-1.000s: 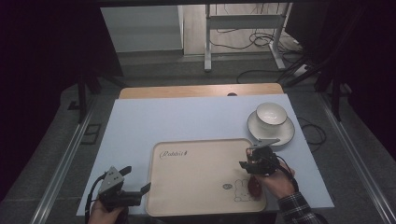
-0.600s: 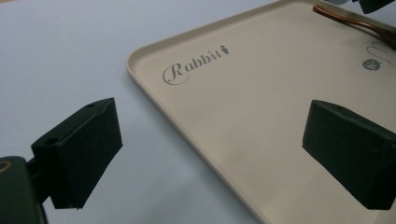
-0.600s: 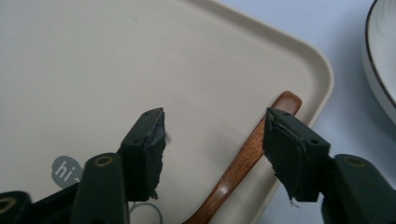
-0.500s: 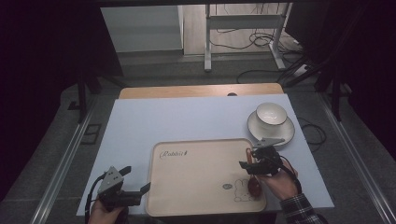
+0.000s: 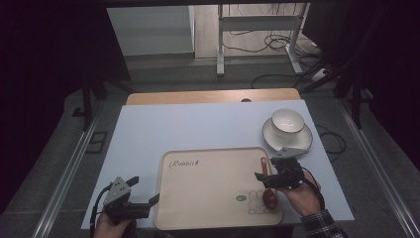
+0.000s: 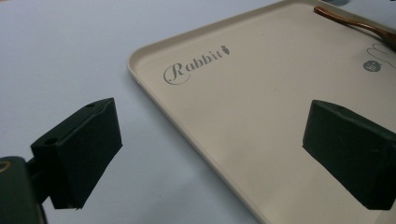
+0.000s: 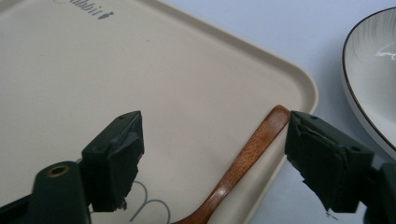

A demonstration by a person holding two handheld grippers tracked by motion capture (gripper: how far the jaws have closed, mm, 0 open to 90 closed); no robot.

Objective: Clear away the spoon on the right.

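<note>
The right tongs (image 5: pixel 270 174) hover low over the beige plastic tray (image 5: pixel 208 198) on the bench, jaws just spreading wide around the brown wooden spoon (image 5: pixel 267 191), which lies along the tray's right rim. The left tongs (image 5: pixel 143 196) rest spread at the tray's left edge.

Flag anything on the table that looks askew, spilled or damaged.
Nothing is spilled or broken. The one oddity: the wooden spoon lies in the tray with its handle tip propped on the right rim rather than flat. The cup sits upright on its saucer.
</note>
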